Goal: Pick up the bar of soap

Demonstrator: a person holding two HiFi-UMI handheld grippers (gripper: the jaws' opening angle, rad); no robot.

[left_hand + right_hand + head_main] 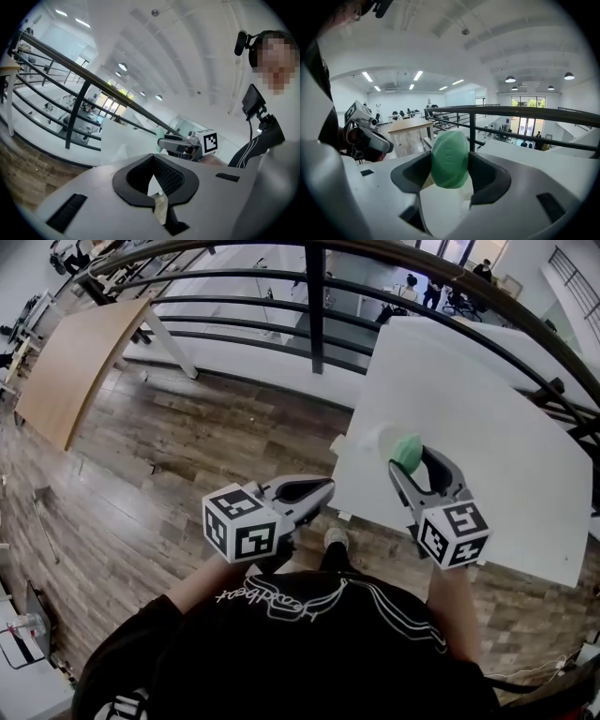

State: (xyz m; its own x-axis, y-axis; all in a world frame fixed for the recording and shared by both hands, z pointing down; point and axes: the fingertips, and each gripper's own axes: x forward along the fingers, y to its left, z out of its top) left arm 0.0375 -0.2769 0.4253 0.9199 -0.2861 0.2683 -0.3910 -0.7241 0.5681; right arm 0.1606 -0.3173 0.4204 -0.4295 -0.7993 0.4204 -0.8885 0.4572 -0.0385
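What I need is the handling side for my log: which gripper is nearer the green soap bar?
Right. The right gripper is clamped on the soap bar above the white table. The left gripper is apart, to its left over the wood floor, jaws together.

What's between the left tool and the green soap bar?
Nothing solid. In the head view, only air above the wood floor and the white table's edge separates the left tool from the soap, which the right tool grips.
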